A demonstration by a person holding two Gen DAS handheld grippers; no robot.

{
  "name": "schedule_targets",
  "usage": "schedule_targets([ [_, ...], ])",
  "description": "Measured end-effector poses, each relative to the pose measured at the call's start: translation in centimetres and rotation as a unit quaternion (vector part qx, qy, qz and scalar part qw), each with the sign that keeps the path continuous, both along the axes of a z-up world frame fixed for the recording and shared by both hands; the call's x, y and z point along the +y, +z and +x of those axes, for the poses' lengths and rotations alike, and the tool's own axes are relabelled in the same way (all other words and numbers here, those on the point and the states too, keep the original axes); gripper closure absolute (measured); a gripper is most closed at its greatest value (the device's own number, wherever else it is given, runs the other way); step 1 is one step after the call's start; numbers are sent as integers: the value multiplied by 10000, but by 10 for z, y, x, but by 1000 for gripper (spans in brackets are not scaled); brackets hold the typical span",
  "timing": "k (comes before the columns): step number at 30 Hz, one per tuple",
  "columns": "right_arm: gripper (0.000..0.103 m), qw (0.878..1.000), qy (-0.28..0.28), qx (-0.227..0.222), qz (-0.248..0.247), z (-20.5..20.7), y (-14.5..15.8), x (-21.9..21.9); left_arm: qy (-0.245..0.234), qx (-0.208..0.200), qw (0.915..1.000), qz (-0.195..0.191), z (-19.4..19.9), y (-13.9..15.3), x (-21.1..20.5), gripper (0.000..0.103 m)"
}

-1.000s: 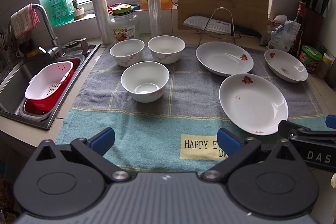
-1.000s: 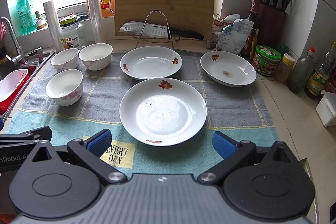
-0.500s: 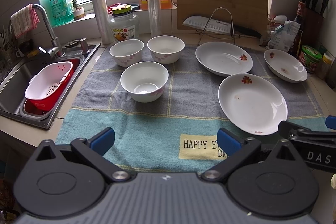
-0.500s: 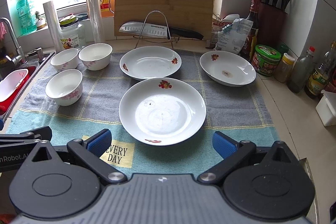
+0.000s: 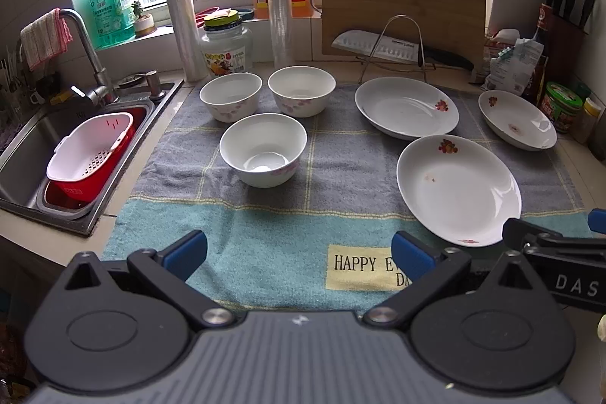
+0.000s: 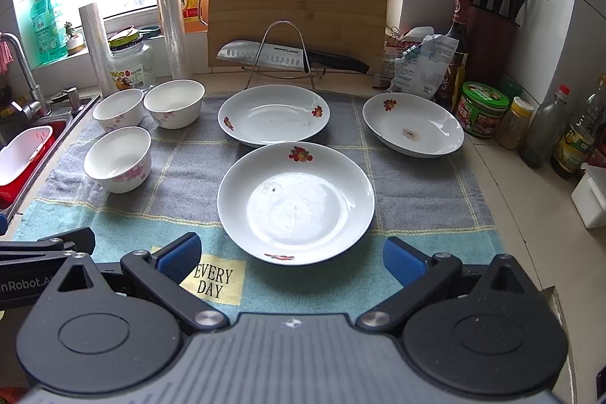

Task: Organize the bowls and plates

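Three white bowls stand on a grey and teal towel: a near bowl, a back left bowl and a back right bowl. Three white flowered plates lie to their right: a near plate, a far plate and a right plate. My left gripper is open and empty, low over the towel's front, in front of the near bowl. My right gripper is open and empty, just short of the near plate's front rim.
A sink with a red and white colander lies at the left. A cutting board, a knife on a wire rack, jars, bottles and a knife block line the back and right.
Both grippers have barely moved; the view has crept very slightly. Nothing was taken hold of or let go.
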State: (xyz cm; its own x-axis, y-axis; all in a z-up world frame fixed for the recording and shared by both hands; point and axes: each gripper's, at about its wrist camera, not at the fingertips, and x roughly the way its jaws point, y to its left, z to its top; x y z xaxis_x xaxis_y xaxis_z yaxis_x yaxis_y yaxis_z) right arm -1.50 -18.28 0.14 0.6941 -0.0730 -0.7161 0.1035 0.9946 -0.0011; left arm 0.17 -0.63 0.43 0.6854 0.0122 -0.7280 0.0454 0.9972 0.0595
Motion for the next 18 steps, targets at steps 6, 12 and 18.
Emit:
schedule_targets([
  [6,0,10000,-1,-2,-1,2,0,1,-6,6,10000,20,2,1,0,1],
  [12,0,10000,31,-12,14,6,-2,2,-81,6,10000,56,7,-1,0,1],
  [18,0,9997,195,-118,67,8,-4,3,-205,-61,9998,-21,11,-5,2,1],
])
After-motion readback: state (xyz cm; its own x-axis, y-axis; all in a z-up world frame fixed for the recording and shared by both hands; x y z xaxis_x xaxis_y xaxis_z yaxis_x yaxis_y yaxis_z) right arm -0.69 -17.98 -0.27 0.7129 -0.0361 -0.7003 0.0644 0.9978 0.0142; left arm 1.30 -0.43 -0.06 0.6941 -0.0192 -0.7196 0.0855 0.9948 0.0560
